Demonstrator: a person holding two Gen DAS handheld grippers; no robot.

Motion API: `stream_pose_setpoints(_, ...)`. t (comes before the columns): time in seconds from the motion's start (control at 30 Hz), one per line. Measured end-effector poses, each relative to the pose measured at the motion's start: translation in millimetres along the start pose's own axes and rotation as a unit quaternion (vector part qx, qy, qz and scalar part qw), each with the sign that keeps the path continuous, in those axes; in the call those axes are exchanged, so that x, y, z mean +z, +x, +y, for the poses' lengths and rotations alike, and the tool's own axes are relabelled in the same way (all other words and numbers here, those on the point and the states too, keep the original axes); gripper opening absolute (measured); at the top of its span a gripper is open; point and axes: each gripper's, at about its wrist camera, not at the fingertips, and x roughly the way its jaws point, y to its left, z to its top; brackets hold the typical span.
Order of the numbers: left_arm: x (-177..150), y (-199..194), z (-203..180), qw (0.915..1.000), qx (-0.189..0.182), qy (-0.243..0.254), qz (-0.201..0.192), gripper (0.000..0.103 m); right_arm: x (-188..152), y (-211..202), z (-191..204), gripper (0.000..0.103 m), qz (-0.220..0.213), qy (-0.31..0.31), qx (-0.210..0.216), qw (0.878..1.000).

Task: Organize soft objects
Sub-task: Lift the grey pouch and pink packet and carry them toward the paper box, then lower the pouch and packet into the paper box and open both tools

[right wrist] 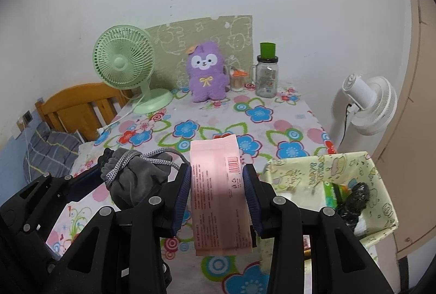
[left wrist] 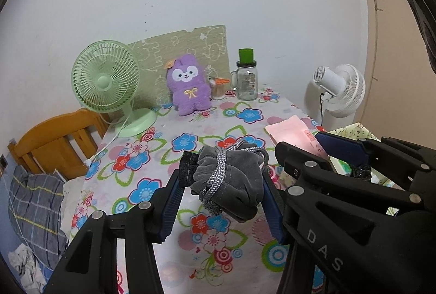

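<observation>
Two grippers, each carrying one soft item above a floral tablecloth (left wrist: 190,130). Left wrist view: the left gripper (left wrist: 223,185), lower centre of the frame, has its jaws clamped on a grey pouch (left wrist: 231,179) wound with a silver cord (left wrist: 218,174); the pouch is clear of the cloth. At the right edge of the same view the right gripper (left wrist: 321,146) shows from the side, with the pink packet (left wrist: 291,133) projecting toward centre frame. Right wrist view: the right gripper (right wrist: 216,193), lower centre, has its jaws closed on the long edges of the pink packet (right wrist: 218,195), barcode uppermost, held off the table; the pouch (right wrist: 136,179) and left gripper (right wrist: 90,179) appear at lower left. A patterned box (right wrist: 381,176) occupies the lower right of this view, beside the table edge, with a green pack (right wrist: 333,193) and a black item (right wrist: 357,198) inside; what the black item is cannot be told. Along the wall at upper centre stand a green fan (right wrist: 124,62), a purple plush (right wrist: 207,70) before a printed board (right wrist: 239,29), a small cup (right wrist: 237,80) and a glass jar (right wrist: 267,78) with a green cap. A white fan (right wrist: 368,103) stands at right, off the table; a wooden headboard (right wrist: 79,105) and a plaid pillow (right wrist: 49,149) lie at left
</observation>
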Motion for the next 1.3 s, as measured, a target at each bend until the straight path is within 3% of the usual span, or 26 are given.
stream_pose_setpoints(1.3, 26.9, 35.4, -117.0, 0.9960, -0.075, 0.047, 0.009, 0.057, -5.1, -4.0, -124.4, 0.042, 0.001, 0.056, -0.063, 0.996)
